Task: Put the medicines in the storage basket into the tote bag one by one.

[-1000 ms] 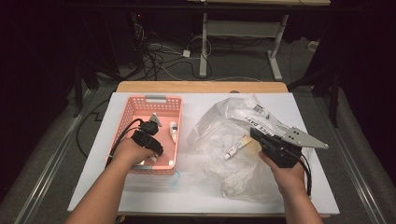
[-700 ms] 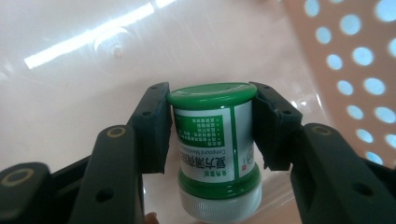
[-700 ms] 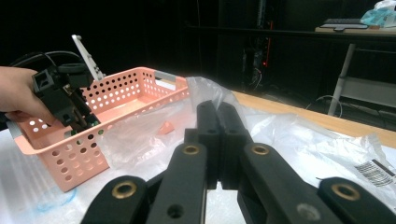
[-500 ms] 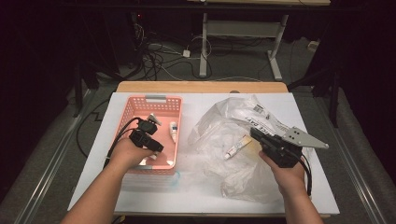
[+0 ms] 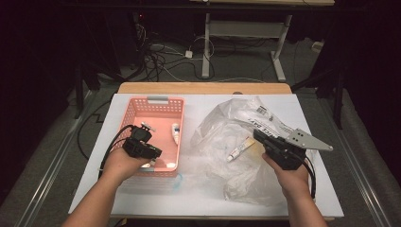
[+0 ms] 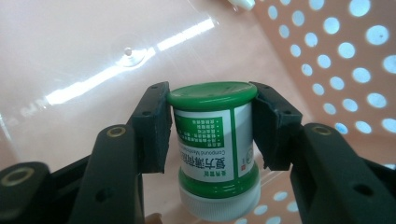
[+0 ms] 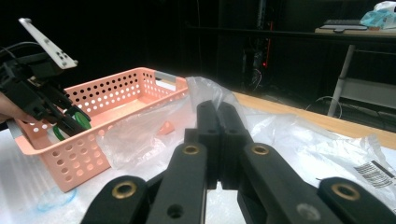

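A small green jar (image 6: pixel 212 135) with a white label and a white cap sits between the pads of my left gripper (image 6: pixel 213 123), which is shut on its sides. The cap end faces the camera. This happens inside the pink perforated basket (image 5: pixel 158 100), over its near half, where the left gripper (image 5: pixel 150 156) points down. From the right gripper view, the left gripper (image 7: pixel 70 123) and the jar's green (image 7: pixel 83 119) show over the basket (image 7: pixel 116 88). My right gripper (image 5: pixel 258 135) is shut on nothing and hovers above a crumpled clear plastic bag (image 5: pixel 227 118).
A small white tube (image 5: pixel 175 132) lies in the basket's right side. Another tube (image 5: pixel 240 148) lies within the bag. The white table top (image 5: pixel 94 179) extends around both. Cables and desk legs fill the dark floor beyond the far wooden edge (image 5: pixel 203 88).
My left hand has shifted a little to the left and toward the near side, lifting slightly with the jar. The right hand has not moved.
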Demonstrator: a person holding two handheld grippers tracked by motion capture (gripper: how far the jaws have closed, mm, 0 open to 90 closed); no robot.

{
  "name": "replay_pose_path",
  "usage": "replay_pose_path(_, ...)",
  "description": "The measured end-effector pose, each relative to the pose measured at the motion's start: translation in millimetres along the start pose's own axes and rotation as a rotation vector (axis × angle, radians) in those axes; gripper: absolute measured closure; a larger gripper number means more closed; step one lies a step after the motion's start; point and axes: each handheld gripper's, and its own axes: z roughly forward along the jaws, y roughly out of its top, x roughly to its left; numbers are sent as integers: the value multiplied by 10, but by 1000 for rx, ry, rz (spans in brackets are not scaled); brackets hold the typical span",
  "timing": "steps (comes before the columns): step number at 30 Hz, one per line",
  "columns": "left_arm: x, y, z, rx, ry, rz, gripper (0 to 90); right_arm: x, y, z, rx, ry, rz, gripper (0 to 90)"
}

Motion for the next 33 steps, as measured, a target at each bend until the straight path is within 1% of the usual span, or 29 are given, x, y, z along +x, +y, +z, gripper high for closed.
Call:
replay_pose_path(1,0,0,0,0,0,0,507,0,0,0,0,0,0,900)
replay_pose_path(2,8,-48,-37,-28,1,0,506,-2,-1,0,0,0,-2,900)
replay_pose_path(3,8,-48,-37,-28,1,0,507,-4,-3,0,1,0,-2,900)
replay_pose_path(5,14,-99,-71,-58,10,-1,507,-4,-5,1,2,-1,-1,900)
replay_pose_path(6,21,-154,-95,-86,15,-5,507,-4,-9,4,2,-1,1,900)
replay_pose_path(8,23,-204,-105,-104,9,4,507,-5,-12,7,3,-1,-3,900)
replay_pose_path(11,11,-275,-98,-126,17,13,507,-4,-15,9,7,-1,-2,900)
replay_pose_path(12,12,-297,-103,-144,13,10,507,-5,-17,10,8,0,-4,900)
replay_pose_path(13,12,-297,-103,-144,13,10,507,-6,-19,12,9,0,-4,900)
replay_pose_path(14,5,-328,-115,-167,25,13,508,-5,-20,13,10,0,-3,900)
replay_pose_path(18,-4,-380,-125,-218,38,13,507,5,-21,17,11,0,-2,900)
replay_pose_path(19,-4,-380,-125,-218,38,13,508,5,-21,17,11,0,-2,900)
replay_pose_path(20,-4,-406,-134,-244,39,12,507,8,-23,20,14,2,-5,900)
replay_pose_path(24,-1,-466,-156,-315,39,-2,508,10,-31,27,16,1,-5,900)
replay_pose_path(25,-1,-466,-156,-315,39,-2,508,10,-34,30,17,2,-6,900)
replay_pose_path(26,4,-474,-169,-334,32,-4,508,13,-36,32,20,1,-2,900)
replay_pose_path(27,3,-476,-174,-341,32,-2,508,14,-38,36,20,1,-5,900)
replay_pose_path(31,-15,-490,-177,-364,44,6,508,23,-38,41,21,3,-11,900)
replay_pose_path(33,-22,-500,-179,-380,40,6,508,25,-36,39,21,3,-10,900)
